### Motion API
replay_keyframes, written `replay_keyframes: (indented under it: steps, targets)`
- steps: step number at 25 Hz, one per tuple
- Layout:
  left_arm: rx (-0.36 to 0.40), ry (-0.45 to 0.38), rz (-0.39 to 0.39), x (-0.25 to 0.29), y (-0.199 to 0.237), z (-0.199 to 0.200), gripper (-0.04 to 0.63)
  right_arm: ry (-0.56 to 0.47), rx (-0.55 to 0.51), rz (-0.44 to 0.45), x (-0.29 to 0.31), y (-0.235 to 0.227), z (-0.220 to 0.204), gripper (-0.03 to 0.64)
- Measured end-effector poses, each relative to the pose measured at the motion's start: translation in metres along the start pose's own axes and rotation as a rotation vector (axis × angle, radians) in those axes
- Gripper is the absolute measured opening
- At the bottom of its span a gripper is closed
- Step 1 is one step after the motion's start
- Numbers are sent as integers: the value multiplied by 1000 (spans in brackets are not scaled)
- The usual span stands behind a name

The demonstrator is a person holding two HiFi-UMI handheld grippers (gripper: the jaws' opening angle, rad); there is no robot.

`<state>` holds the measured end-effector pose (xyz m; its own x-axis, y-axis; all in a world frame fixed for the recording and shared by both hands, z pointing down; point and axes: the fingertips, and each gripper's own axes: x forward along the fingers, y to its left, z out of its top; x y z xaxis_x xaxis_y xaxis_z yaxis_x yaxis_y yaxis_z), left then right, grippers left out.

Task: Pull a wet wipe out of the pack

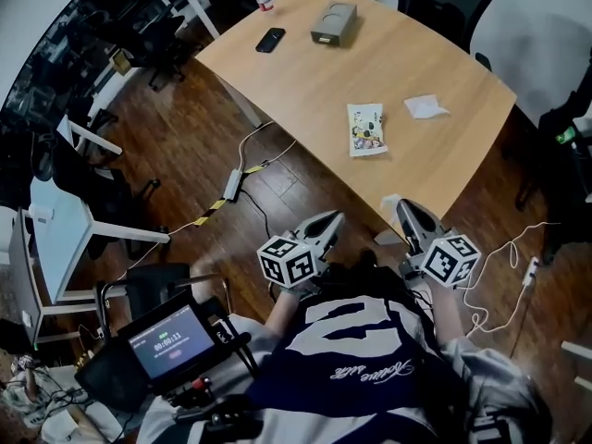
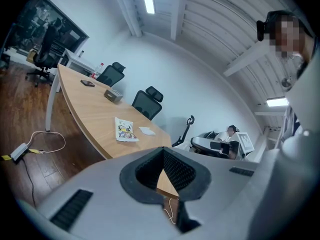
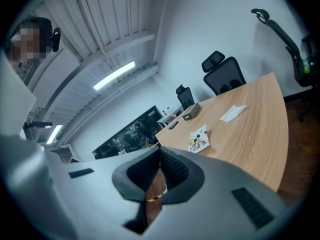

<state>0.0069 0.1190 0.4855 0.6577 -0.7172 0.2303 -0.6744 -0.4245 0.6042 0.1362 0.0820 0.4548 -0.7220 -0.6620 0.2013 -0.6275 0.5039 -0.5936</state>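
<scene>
Wet wipe pack [image 1: 367, 129] lies on the tabletop [image 1: 305, 81], with the left gripper [image 1: 333, 220] and right gripper [image 1: 405, 207] held back from it.
The 2 grippers are low, near the person's body, by the tabletop edge. Both pairs of fingers are pressed together with nothing in them. The pack lies flat, out ahead of the fingers and well apart from them. A crumpled white sheet [image 1: 425, 107] lies near the pack, farther ahead of the right fingers.

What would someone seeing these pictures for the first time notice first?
A colourful printed wet wipe pack lies flat on the curved light wooden table, with a crumpled white sheet apart to its right. Near the person's chest, the left gripper and right gripper are both shut and empty, by the table's near corner.
</scene>
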Motion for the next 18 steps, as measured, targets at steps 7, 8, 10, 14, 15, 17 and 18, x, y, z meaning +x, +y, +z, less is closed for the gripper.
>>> replay_keyframes:
  steps: [7,8,10,14,15,17,18]
  targets:
    - [6,7,-18,0,-2,-6,2,-1,-17,-23,-6,3,-8,0]
    - [6,9,-20,0,-3,-6,2,0,-17,-26,-8,3,-8,0]
    - [6,12,-25,1,-6,-6,2,-1,-19,-32,-11,4,-7,0]
    - [10,19,-29,2,-8,-7,2,0,-23,-36,-13,3,-7,0]
    - [10,20,-28,2,-7,-7,2,1,-22,-36,-13,2,-7,0]
    - [9,20,-24,2,-7,-6,2,4,-22,-33,-12,3,-8,0]
    - [9,19,-22,2,-7,-6,2,5,-23,-32,-13,3,-8,0]
